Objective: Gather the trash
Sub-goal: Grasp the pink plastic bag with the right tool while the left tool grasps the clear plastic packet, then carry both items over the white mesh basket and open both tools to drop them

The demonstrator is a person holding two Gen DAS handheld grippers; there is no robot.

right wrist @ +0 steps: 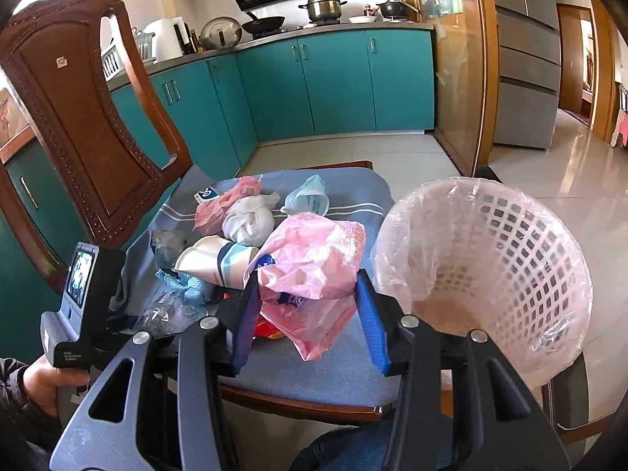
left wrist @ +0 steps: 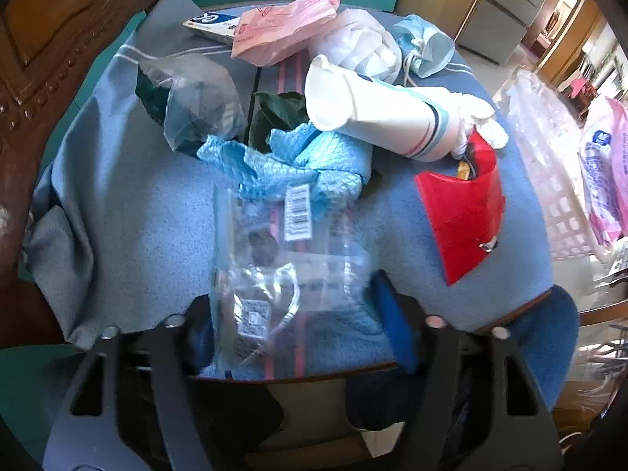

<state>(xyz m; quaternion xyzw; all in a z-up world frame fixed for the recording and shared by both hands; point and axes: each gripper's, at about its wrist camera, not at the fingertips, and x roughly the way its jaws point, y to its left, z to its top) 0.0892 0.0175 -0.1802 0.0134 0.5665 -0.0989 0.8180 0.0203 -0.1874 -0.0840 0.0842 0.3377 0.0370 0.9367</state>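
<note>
Kitchen surroundings frame the work: teal cabinets [right wrist: 337, 78] along the back wall and a wooden chair whose seat, covered by a blue cloth [left wrist: 129, 204], carries the pile of trash. At the near edge of that seat lies a clear plastic bag [left wrist: 282, 259] with a barcode label, and the left gripper [left wrist: 290, 333] points down over it with one blue pad at either side; the bag sits between the jaws, but whether the pads press it cannot be told, so the grasp appears to be in the making. The right gripper [right wrist: 310, 314] is clenched on a pink plastic bag [right wrist: 314, 259], held above the seat just beside the white basket [right wrist: 510, 274], which is lined with a thin clear film and stands off the seat's right edge. The step in hand is judged to be carrying the pink bag to the basket; the next move calls for swinging it over the rim and releasing the jaws so it drops inside. Behind the clear bag lie a crumpled blue cloth rag [left wrist: 298, 161], a squashed paper cup [left wrist: 376, 114] and a red carton [left wrist: 463, 212], with a knotted white bag [left wrist: 357, 43], a face mask [left wrist: 424, 43] and another pink wrapper [left wrist: 282, 27] further back. The liner's loose lip could catch the bag on entry.
</note>
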